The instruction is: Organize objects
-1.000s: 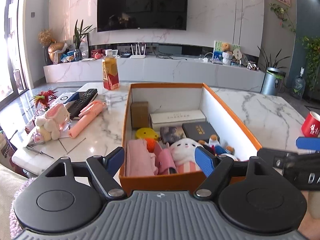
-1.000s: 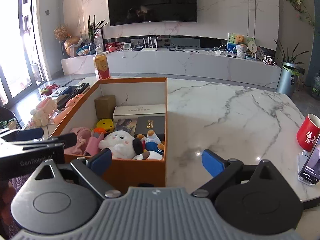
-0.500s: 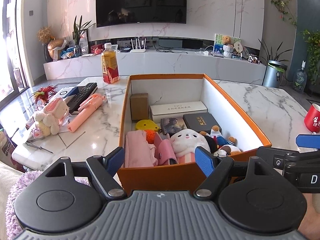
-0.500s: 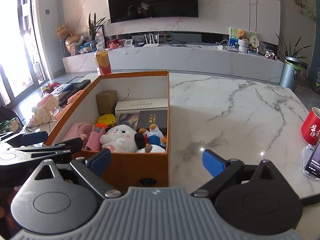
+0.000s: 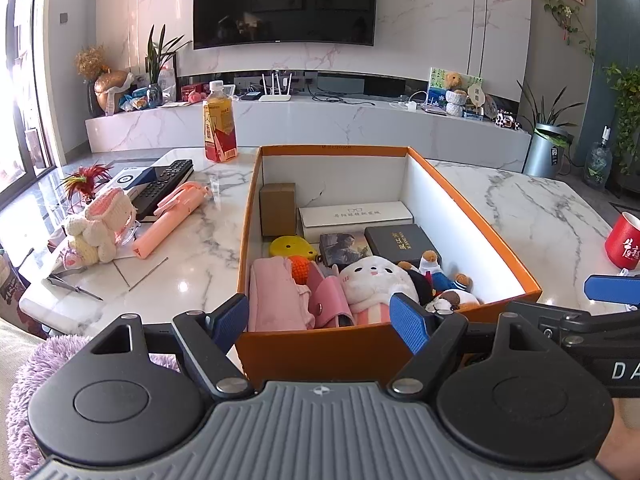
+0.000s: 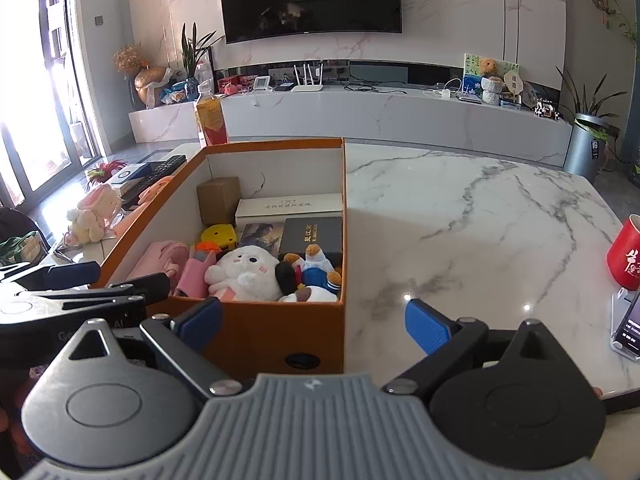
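The left claw (image 5: 320, 322) gapes before the orange box (image 5: 320, 350) of toys.

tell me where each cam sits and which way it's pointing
Left wrist: on the left gripper, facing forward over the orange box toward the TV wall; its open fingers show, the right gripper at right.
Right wrist: on the right gripper, beside the box's right wall, same heading; the left gripper shows at left.
Shared: box, white plush, red cup.

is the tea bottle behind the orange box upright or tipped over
Upright. The bottle stands on its base on the marble table, white cap on top, just beyond the orange box's far left corner.
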Tool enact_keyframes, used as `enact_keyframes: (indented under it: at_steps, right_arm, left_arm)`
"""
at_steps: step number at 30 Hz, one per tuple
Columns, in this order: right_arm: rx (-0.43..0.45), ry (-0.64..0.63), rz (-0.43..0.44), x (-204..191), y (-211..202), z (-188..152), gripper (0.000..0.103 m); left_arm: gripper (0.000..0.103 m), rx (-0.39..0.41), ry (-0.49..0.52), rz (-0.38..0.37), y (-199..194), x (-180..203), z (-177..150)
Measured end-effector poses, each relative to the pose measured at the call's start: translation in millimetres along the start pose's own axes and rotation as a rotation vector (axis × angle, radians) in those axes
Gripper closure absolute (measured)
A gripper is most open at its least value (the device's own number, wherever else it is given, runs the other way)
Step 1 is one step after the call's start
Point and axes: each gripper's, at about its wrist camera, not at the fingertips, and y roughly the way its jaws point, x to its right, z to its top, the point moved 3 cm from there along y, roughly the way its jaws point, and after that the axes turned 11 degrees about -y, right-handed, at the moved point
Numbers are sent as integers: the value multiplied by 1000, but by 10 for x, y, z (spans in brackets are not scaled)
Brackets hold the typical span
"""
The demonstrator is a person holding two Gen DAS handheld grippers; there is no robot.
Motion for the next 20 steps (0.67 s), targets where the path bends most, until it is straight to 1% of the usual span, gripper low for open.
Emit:
enact_keyframes:
  at_steps: [20]
  right_arm:
    - [-2, -8, 7, -31, -9, -13, 5]
  left_arm:
    - [11, 3, -3, -3, 0, 13, -8]
